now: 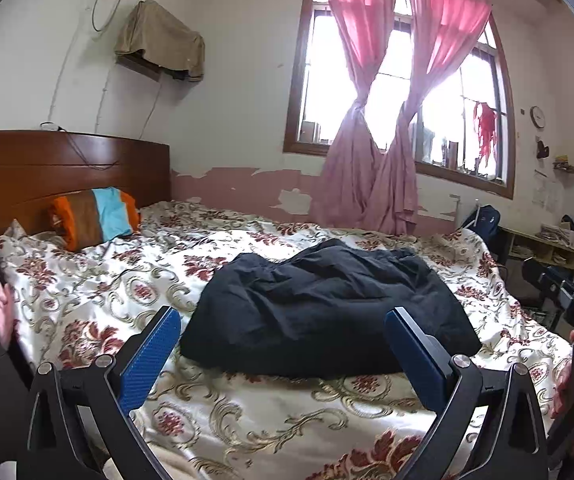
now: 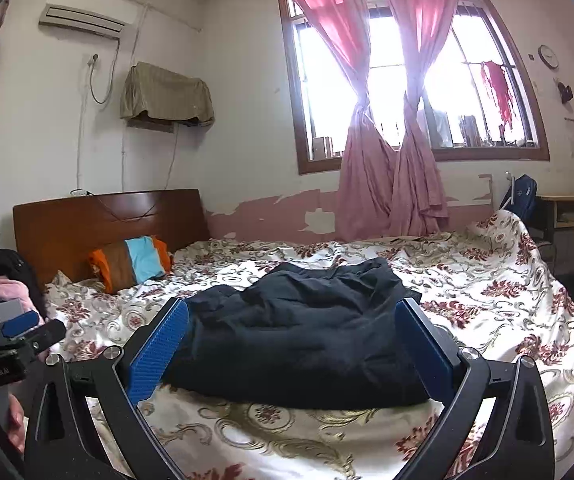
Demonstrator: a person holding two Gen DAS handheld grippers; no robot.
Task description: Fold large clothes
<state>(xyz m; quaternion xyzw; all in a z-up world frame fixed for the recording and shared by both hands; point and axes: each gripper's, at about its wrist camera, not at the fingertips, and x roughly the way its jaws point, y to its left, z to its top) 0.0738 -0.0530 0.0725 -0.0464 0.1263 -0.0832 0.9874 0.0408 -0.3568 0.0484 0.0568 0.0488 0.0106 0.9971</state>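
Left gripper point(image 1: 283, 344): your jaws stand wide apart and hold nothing; blue pads point(image 1: 151, 360) face inward, above the near part of the bed.
Right gripper point(image 2: 293, 342): your jaws are equally wide and empty, framing the garment from the near side.
Dark garment point(image 1: 319, 312): lies in a rumpled, roughly folded heap at mid-bed, beyond both sets of jaws; you are not touching it.
Bedspread point(image 1: 99, 292): floral, wrinkled, covering the bed point(image 2: 487, 280).
Pillow point(image 1: 95, 216): striped orange, brown and blue, far left against the wooden headboard point(image 1: 67, 168).
Window point(image 2: 407, 80): far right, pink curtains point(image 2: 387, 160) knotted.
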